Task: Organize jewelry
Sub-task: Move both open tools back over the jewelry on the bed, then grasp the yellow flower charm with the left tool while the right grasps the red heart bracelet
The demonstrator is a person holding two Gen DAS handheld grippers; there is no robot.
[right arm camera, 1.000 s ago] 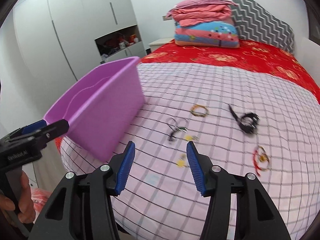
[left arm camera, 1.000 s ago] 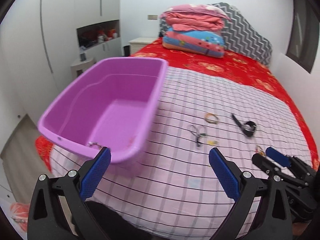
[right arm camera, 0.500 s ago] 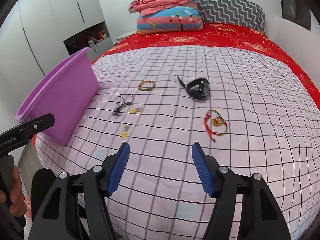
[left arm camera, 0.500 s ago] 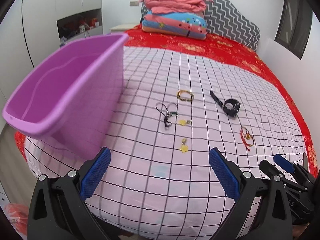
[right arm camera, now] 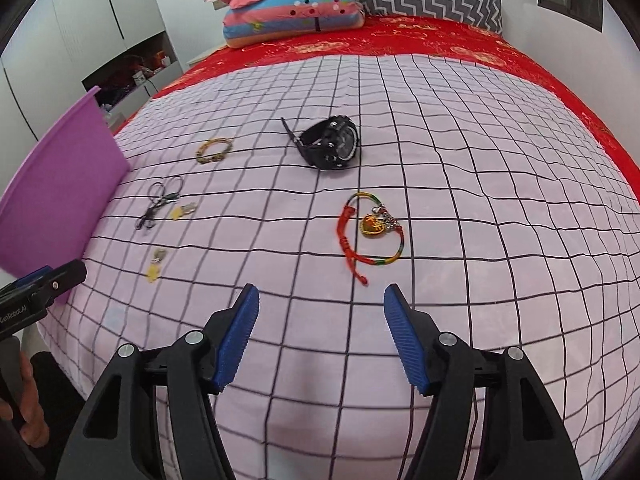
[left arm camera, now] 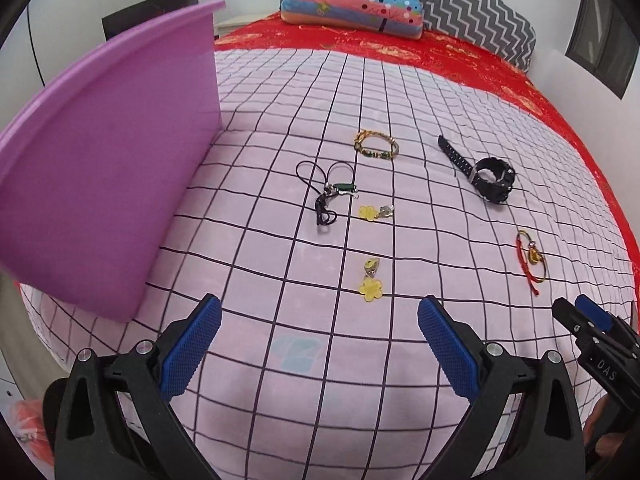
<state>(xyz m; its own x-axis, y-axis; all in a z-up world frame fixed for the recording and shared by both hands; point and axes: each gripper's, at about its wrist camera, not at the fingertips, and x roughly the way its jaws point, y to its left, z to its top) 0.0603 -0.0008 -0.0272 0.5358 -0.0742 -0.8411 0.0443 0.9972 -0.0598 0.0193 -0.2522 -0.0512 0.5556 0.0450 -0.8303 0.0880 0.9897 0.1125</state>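
Red-corded bracelet [right arm camera: 370, 236] with gold charm lies beyond the right gripper's [right arm camera: 320, 304] empty, parted jaws.

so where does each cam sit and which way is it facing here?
Left wrist: on the left gripper, angled down over the checked sheet toward the pillows; bin at left, yellow charm ahead. Own open jaws show, plus the right gripper's tip at lower right.
Right wrist: on the right gripper, same heading, further right; red bracelet just ahead. Own open jaws show, nothing between; left gripper and a hand at lower left.
Shared: bin, watch, bracelet, charms, sheet.
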